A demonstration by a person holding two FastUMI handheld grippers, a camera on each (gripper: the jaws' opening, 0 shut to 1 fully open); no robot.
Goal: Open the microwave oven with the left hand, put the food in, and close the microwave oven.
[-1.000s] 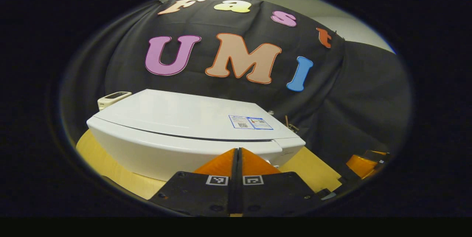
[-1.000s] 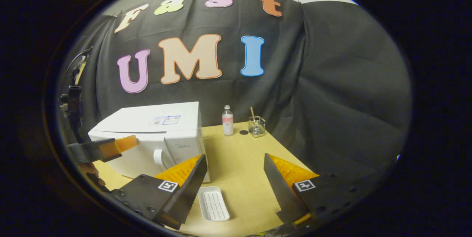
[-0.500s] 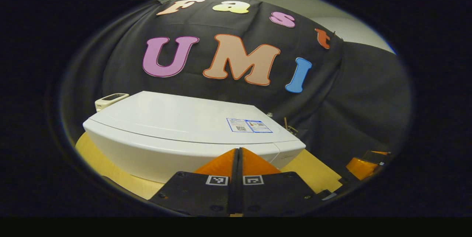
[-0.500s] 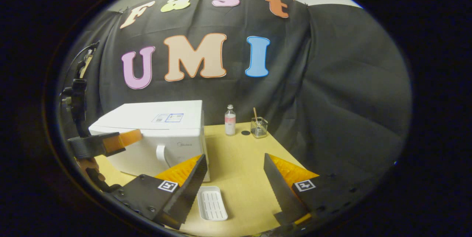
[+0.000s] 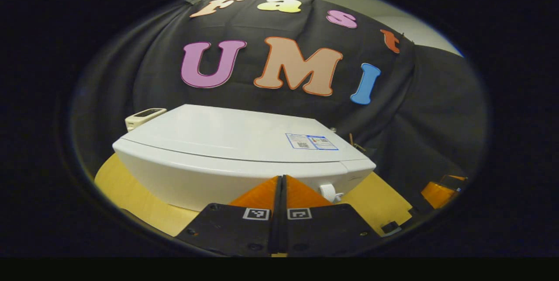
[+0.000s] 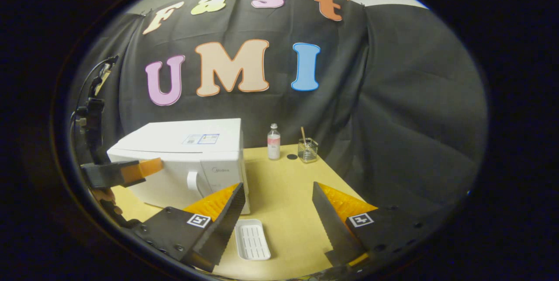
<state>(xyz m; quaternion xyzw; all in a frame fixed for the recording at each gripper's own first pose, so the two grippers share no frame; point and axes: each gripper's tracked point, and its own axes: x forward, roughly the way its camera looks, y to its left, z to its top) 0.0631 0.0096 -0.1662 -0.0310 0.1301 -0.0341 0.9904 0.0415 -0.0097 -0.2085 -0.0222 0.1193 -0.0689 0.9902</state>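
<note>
A white microwave oven [image 5: 236, 150] stands on the wooden table with its door closed; its handle [image 5: 327, 192] shows just right of my fingers. My left gripper [image 5: 281, 180] is shut with nothing in it, a short way in front of the door. In the right gripper view the microwave oven [image 6: 188, 158] stands at the left, its handle [image 6: 192, 181] on the front, and the left gripper [image 6: 146, 168] hovers before the door. My right gripper [image 6: 277, 196] is open above a small white ribbed tray [image 6: 252, 239] on the table. I cannot tell what food lies on it.
At the back of the table [image 6: 288, 193] stand a small bottle [image 6: 273, 142] and a glass holder with a stick [image 6: 308, 150], with a dark round spot between them. A pale device [image 5: 144, 117] sits behind the microwave. Black cloth walls close off the back and right.
The left gripper has drawn slightly back and left, so the microwave's handle now shows beside its fingers. The right gripper has barely moved.
</note>
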